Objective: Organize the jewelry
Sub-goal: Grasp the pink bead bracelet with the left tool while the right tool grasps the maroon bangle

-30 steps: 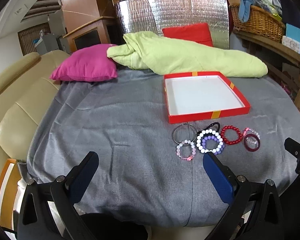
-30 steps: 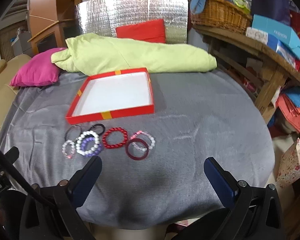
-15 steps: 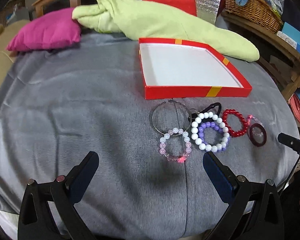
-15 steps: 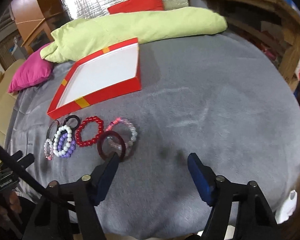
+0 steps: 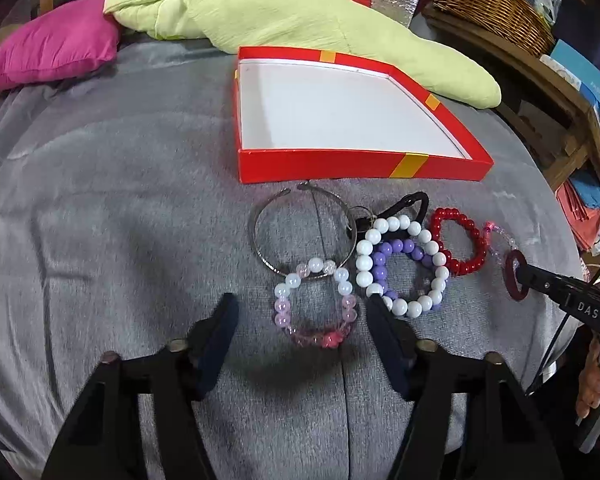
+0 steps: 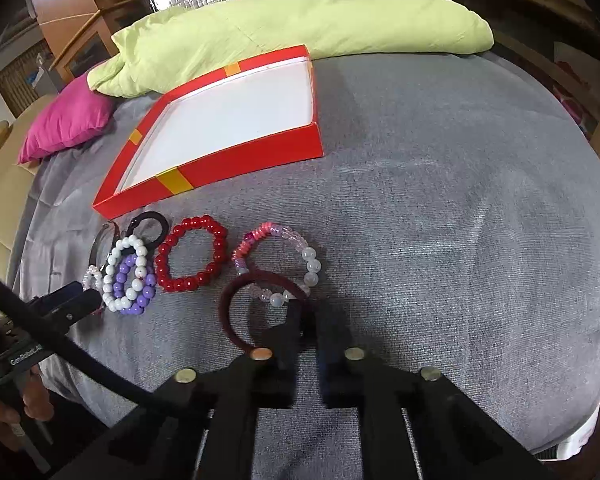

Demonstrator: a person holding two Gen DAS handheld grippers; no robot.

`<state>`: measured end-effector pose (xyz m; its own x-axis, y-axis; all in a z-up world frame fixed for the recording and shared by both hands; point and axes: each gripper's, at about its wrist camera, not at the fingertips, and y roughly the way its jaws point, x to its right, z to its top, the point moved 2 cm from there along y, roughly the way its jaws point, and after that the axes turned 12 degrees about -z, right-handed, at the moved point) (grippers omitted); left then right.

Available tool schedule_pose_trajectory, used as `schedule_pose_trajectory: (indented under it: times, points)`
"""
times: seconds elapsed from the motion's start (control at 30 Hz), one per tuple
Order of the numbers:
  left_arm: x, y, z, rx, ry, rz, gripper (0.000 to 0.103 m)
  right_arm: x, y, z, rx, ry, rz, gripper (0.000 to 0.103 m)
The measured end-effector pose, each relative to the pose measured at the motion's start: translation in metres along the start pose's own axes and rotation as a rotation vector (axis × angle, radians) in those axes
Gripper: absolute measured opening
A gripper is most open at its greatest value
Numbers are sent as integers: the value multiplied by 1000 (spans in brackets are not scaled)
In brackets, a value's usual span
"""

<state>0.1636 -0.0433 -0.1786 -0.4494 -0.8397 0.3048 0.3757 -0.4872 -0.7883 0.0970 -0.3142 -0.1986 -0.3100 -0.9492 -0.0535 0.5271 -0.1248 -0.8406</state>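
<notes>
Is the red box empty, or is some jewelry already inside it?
Empty. The red box shows only its bare white bottom in both views; all bracelets lie on the grey cloth before it.

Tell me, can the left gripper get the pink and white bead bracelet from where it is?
Probably yes. The left gripper has its closing jaws either side of the pink and white bracelet, nothing blocking. The white bead bracelet sits close by its fingertip, so it might get bumped.

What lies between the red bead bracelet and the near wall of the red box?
In the right wrist view, only bare grey cloth lies between the red bead bracelet and the red box; the black ring sits off to the bracelet's left.
</notes>
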Motion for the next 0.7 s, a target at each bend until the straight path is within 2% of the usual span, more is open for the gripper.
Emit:
schedule_pose_trajectory:
  times: [0.07,0.1,0.23,0.33,0.53,0.7]
  points:
    - [1,0,0,4,16,2,48,1,-3,1,18,3,3,6]
    - [3,-1,0,7,19,-6,38,4,-6,0,28,4,6,6]
    - [5,1,1,7,39,-10,14,10,-20,0,73,21,46,6]
    - [6,0,-1,15,46,-21,9,13,-24,2,78,41,82,6]
    - [10,-17,-3,63,69,-17,8,13,-29,10,93,69,135,6]
    - [11,-36,6,115,90,-18,8,0,-30,30,115,59,161,6]
